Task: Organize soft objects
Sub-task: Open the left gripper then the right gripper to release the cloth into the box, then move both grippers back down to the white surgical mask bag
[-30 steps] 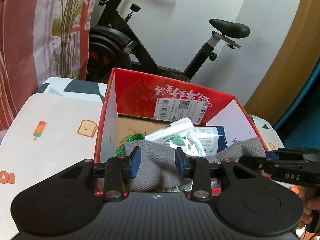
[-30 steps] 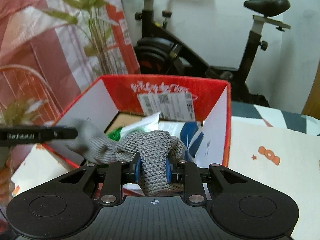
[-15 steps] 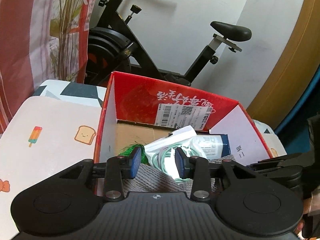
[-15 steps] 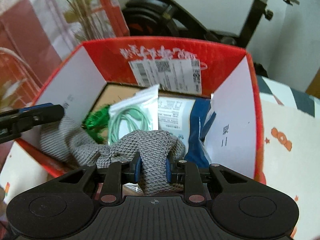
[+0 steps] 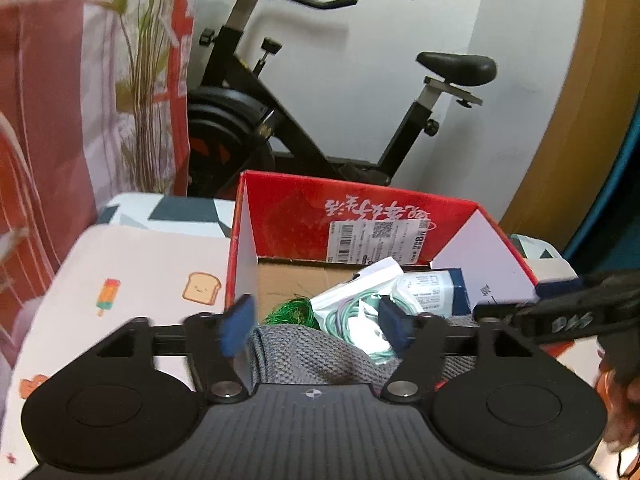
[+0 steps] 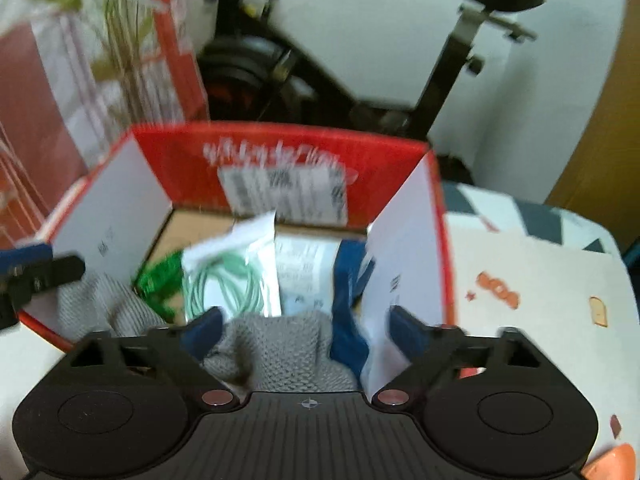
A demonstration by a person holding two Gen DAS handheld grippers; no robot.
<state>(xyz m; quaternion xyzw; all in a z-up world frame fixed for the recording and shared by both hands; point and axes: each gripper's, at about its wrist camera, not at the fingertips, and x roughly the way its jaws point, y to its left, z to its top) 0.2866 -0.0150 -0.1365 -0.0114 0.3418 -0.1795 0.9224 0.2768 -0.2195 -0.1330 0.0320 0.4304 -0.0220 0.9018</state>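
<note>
The left gripper point(image 5: 316, 322) stands with its jaws spread wide, having just been opening; the grey knitted cloth point(image 5: 304, 356) lies below and between its blue pads point(image 5: 236, 330) but they do not press on it. The right gripper point(image 6: 306, 326) is as wide as it goes, its jaws also just opened, and the same cloth point(image 6: 280, 344) sags loose between its fingers, free of both. A second ago each gripper was pinched on a bunched end of this cloth, holding it above the box rim; now it has dropped and rests inside the near end of the red cardboard box point(image 5: 304, 208). Beyond it in the box lie a green wire bundle point(image 5: 290, 314), a bagged mint cable point(image 5: 360, 312) and a blue-edged packet point(image 5: 436, 290). Behind the box stands an exercise bike point(image 5: 280, 120).
</note>
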